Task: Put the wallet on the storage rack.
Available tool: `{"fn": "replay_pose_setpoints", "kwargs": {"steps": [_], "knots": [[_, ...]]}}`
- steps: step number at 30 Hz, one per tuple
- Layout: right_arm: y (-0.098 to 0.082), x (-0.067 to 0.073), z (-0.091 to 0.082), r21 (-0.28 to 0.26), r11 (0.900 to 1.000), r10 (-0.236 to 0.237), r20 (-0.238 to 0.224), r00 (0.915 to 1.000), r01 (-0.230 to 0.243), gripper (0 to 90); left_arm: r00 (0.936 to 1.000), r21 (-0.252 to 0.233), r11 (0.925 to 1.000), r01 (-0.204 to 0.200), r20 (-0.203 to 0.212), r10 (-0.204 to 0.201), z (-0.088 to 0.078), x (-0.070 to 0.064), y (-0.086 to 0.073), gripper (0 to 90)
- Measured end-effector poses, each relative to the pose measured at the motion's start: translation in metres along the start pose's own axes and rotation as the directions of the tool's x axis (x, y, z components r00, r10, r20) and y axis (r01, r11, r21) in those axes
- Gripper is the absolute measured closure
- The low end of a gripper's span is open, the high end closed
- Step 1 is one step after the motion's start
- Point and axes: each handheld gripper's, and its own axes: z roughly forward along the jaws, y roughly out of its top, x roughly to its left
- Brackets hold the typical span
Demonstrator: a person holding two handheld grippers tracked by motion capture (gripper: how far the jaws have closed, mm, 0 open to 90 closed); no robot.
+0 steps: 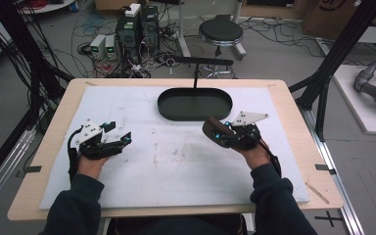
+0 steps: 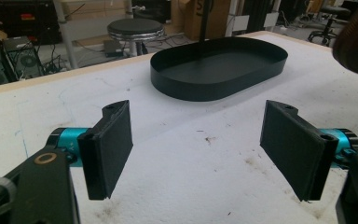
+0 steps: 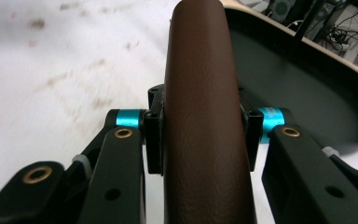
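High view is showing the right gripper at centre right, clamping a brown leather-look case just below the black oval tray. Right gripper view is giving us that case running up the middle, jaws pressing both sides. At centre left, the left gripper is hanging over the stained white mat, jaws spread wide and empty.

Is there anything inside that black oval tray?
The tray looks empty: its dark floor shows bare in the high and left gripper views. The brown case held by the right gripper hides part in its view.
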Motion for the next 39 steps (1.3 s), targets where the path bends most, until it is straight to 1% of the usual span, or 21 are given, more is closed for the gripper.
{"fn": "replay_pose_setpoints", "kwargs": {"steps": [2, 4, 7, 9, 12, 13, 17, 19, 20, 24, 25, 27, 29, 31, 32, 35, 36, 37, 39], "knots": [[0.010, -0.008, 0.004, -0.010, 1.000, 0.016, -0.005, 0.9999, -0.016, 63.9, 1.0000, -0.002, 1.0000, -0.007, 0.004, 0.007, 0.000, 0.000, 0.000, 25.0], [0.020, -0.016, 0.009, -0.020, 0.999, 0.025, -0.005, 0.9997, -0.025, 63.9, 1.0000, -0.005, 1.0000, -0.002, 0.006, 0.002, 0.000, 0.000, 0.000, 25.0], [0.033, -0.024, 0.014, -0.032, 0.998, 0.045, -0.009, 0.9990, -0.045, 63.9, 1.0000, -0.005, 1.0000, 0.000, 0.007, 0.000, 0.000, 0.000, 0.000, 25.0], [0.040, -0.031, 0.018, -0.049, 0.997, 0.056, -0.014, 0.9984, -0.056, 63.8, 1.0000, -0.006, 1.0000, 0.001, 0.009, -0.001, 0.000, 0.000, 0.000, 25.0], [0.051, -0.039, 0.025, -0.049, 0.996, 0.070, -0.008, 0.9975, -0.071, 63.7, 1.0000, -0.004, 1.0000, 0.000, 0.009, 0.000, -0.001, 0.001, 0.000, 25.0], [0.054, -0.041, 0.028, -0.053, 0.996, 0.068, -0.001, 0.9977, -0.068, 63.7, 1.0000, -0.006, 1.0000, 0.001, 0.009, -0.001, -0.001, 0.001, 0.000, 25.0], [0.063, -0.052, 0.044, -0.042, 0.996, 0.073, 0.014, 0.9972, -0.073, 63.6, 0.9999, -0.006, 1.0000, 0.000, 0.011, 0.000, 0.000, 0.001, 0.000, 25.0], [0.065, -0.057, 0.054, -0.033, 0.996, 0.088, 0.021, 0.9959, -0.087, 63.6, 0.9999, -0.006, 1.0000, 0.005, 0.012, -0.005, 0.000, 0.001, 0.000, 25.0], [0.065, -0.060, 0.060, -0.029, 0.996, 0.087, 0.027, 0.9958, -0.086, 63.6, 0.9999, -0.005, 1.0000, 0.005, 0.009, -0.005, 0.000, 0.001, 0.000, 25.0], [0.062, -0.073, 0.085, 0.021, 0.993, 0.118, 0.048, 0.9918, -0.119, 63.4, 0.9999, -0.005, 1.0000, 0.002, 0.011, -0.002, 0.000, 0.001, 0.000, 25.0], [0.060, -0.075, 0.091, 0.018, 0.991, 0.131, 0.056, 0.9898, -0.132, 63.4, 0.9999, -0.005, 1.0000, 0.003, 0.011, -0.003, 0.000, 0.001, 0.000, 25.0], [0.056, -0.080, 0.104, 0.026, 0.985, 0.170, 0.054, 0.9841, -0.171, 63.4, 0.9999, -0.005, 1.0000, 0.002, 0.010, -0.002, 0.000, 0.001, 0.000, 25.0], [0.052, -0.082, 0.116, 0.042, 0.983, 0.176, 0.064, 0.9823, -0.179, 63.4, 0.9999, -0.007, 1.0000, 0.004, 0.010, -0.004, 0.000, 0.002, 0.000, 25.0], [0.050, -0.084, 0.127, 0.063, 0.979, 0.192, 0.062, 0.9793, -0.196, 63.3, 0.9999, -0.008, 0.9999, 0.009, 0.009, -0.009, 0.000, 0.002, 0.000, 25.0], [0.048, -0.084, 0.132, 0.063, 0.977, 0.198, 0.061, 0.9783, -0.202, 63.2, 0.9999, -0.009, 0.9999, 0.010, 0.011, -0.010, 0.000, 0.002, 0.000, 25.0], [0.047, -0.085, 0.145, 0.035, 0.968, 0.248, 0.048, 0.9676, -0.249, 63.1, 0.9998, -0.009, 0.9999, 0.013, 0.015, -0.013, 0.000, 0.002, -0.001, 25.0], [0.046, -0.085, 0.149, 0.037, 0.965, 0.256, 0.044, 0.9656, -0.258, 63.2, 0.9998, -0.008, 0.9999, 0.014, 0.017, -0.014, 0.001, 0.002, -0.001, 25.0], [0.047, -0.085, 0.152, 0.041, 0.960, 0.274, 0.040, 0.9609, -0.276, 63.2, 0.9997, -0.008, 0.9999, 0.015, 0.019, -0.015, 0.001, 0.002, -0.001, 25.0], [0.048, -0.086, 0.160, 0.056, 0.955, 0.289, 0.033, 0.9566, -0.291, 63.2, 0.9997, -0.005, 0.9999, 0.016, 0.019, -0.016, 0.001, 0.002, -0.001, 25.0]]}}
